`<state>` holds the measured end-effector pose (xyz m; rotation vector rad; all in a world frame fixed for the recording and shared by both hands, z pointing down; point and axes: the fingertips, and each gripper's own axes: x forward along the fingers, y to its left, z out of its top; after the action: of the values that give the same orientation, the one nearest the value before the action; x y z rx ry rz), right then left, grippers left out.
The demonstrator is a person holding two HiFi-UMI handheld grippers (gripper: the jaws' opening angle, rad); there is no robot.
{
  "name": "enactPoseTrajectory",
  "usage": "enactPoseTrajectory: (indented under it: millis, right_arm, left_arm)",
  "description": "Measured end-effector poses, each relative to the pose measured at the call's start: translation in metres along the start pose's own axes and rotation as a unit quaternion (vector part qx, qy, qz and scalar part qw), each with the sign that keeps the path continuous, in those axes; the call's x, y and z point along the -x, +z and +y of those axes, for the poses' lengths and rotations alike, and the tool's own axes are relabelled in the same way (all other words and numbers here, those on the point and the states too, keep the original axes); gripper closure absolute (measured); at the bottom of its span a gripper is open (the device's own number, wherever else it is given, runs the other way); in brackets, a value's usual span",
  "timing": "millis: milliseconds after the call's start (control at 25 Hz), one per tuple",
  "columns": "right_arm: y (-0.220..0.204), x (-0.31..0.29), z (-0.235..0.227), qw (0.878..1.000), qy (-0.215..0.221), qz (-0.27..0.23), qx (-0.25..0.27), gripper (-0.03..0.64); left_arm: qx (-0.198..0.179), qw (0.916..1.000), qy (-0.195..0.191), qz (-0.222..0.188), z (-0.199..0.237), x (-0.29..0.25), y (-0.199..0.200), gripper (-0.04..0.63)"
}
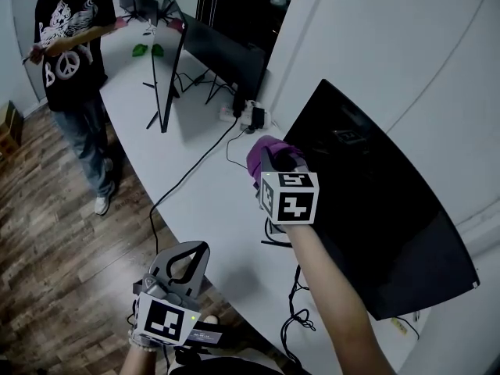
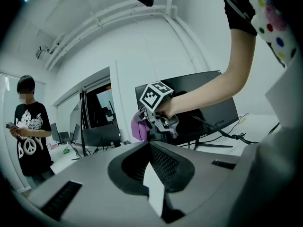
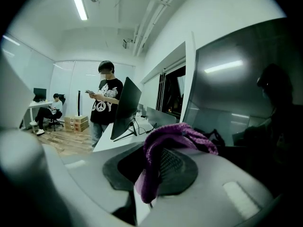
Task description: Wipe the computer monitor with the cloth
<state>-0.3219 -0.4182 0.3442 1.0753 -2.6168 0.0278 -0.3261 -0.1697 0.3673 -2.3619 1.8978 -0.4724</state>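
Purple cloth (image 3: 189,132), soft and light I judge, is pinched in my right gripper (image 1: 272,161) at frame centre, near the fragile monitor (image 1: 375,209). My left gripper (image 1: 187,258), lower left, is closed on nothing.

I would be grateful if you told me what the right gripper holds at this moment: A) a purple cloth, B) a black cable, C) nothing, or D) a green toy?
A: the right gripper view shows the right gripper with its jaws shut on the purple cloth, close beside the dark monitor.
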Motion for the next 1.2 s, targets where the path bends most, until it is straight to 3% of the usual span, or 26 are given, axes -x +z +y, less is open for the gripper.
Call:
enactPoseTrajectory:
  millis: [1200]
  right_arm:
    - [0.161, 0.058, -0.045, 0.990, -0.035, -0.121, 0.062, 0.556]
  left_arm:
    - [-0.004, 0.9989, -0.032, -0.034, -0.025, -0.022, 0.034, 0.591]
